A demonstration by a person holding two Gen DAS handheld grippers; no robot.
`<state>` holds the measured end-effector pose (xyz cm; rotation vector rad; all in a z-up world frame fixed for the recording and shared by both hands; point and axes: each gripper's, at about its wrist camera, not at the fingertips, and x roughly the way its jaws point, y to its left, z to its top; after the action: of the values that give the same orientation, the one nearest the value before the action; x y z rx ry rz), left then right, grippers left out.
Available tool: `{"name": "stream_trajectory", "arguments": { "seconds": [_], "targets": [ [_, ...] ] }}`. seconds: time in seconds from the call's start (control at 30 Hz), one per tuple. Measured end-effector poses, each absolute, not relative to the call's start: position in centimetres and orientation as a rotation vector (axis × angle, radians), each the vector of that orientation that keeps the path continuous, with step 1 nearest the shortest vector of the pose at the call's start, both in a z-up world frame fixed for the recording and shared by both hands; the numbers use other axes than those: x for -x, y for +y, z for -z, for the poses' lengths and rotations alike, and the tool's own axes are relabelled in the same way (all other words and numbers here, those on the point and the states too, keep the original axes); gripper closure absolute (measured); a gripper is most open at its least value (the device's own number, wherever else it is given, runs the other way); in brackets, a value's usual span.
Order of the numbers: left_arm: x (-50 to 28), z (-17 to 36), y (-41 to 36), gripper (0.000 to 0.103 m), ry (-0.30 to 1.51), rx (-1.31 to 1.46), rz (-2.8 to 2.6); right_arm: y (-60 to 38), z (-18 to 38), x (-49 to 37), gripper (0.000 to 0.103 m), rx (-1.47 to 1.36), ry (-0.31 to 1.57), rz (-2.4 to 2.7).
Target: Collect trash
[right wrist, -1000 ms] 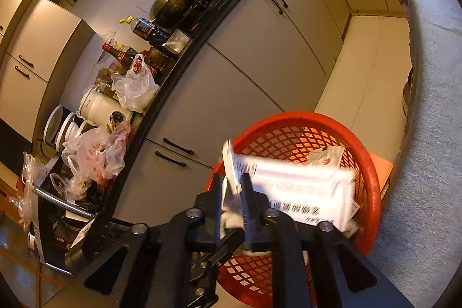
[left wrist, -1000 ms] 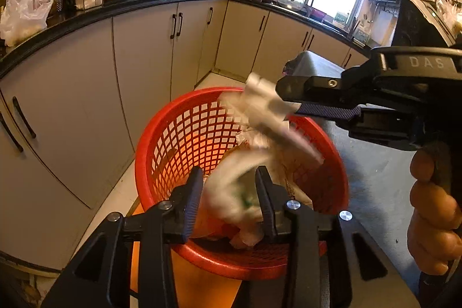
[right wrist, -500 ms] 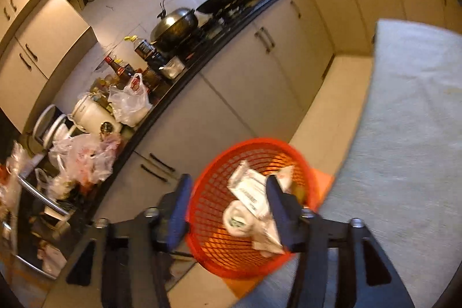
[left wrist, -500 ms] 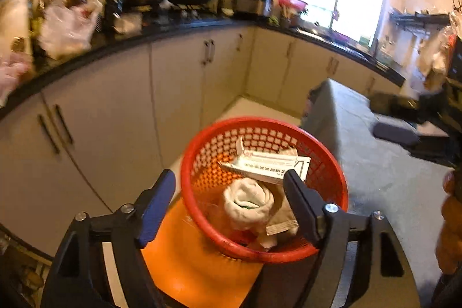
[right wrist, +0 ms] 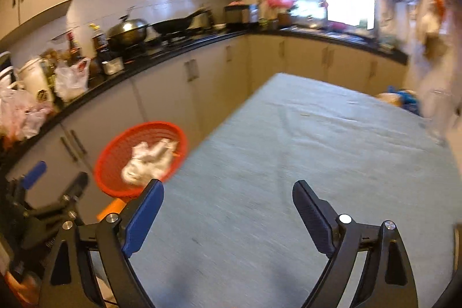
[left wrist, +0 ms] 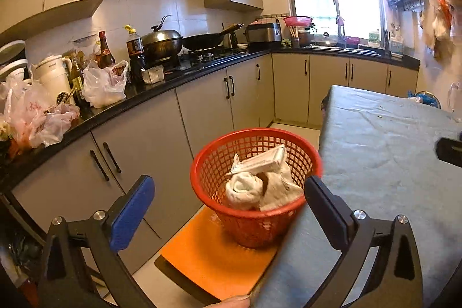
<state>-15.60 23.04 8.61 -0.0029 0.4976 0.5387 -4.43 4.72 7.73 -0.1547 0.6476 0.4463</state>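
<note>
My left tongs (left wrist: 229, 202) are opening wide with nothing gripped; through the gap, at frame centre in the left view, I see the basket (left wrist: 212, 160). It stands on an orange stool (left wrist: 208, 256) just beside the table (left wrist: 389, 163) edge, and the trash (left wrist: 260, 178) lies inside it: crumpled white wads with a flat carton on top, its long axis running from lower left up to the right. My right tongs (right wrist: 228, 210) are opening too, empty, over bare table cloth; from there the basket sits at left of the frame, off the table's left edge, beyond the blue pad (right wrist: 143, 221). The left tongs also show at lower left of that view, on the basket's side, so I judge the left hand nearer to it. I see no loose trash on the table, though the right view is blurred.
</note>
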Motion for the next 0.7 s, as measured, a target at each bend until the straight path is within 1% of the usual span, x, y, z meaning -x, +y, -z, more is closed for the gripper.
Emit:
{"name": "stream_trajectory", "arguments": {
  "seconds": [0.27, 0.7],
  "targets": [
    [18.3, -8.1, 19.5, 0.0, 0.527, -0.065, -0.577, -0.1, -7.5, 9.1, 0.006, 0.191, 0.573, -0.321],
    [18.5, -7.5, 19.4, 0.0, 0.547, -0.091, -0.583, 0.9, -6.1, 10.9, 0.006, 0.255, 0.573, -0.327]
  ]
}}
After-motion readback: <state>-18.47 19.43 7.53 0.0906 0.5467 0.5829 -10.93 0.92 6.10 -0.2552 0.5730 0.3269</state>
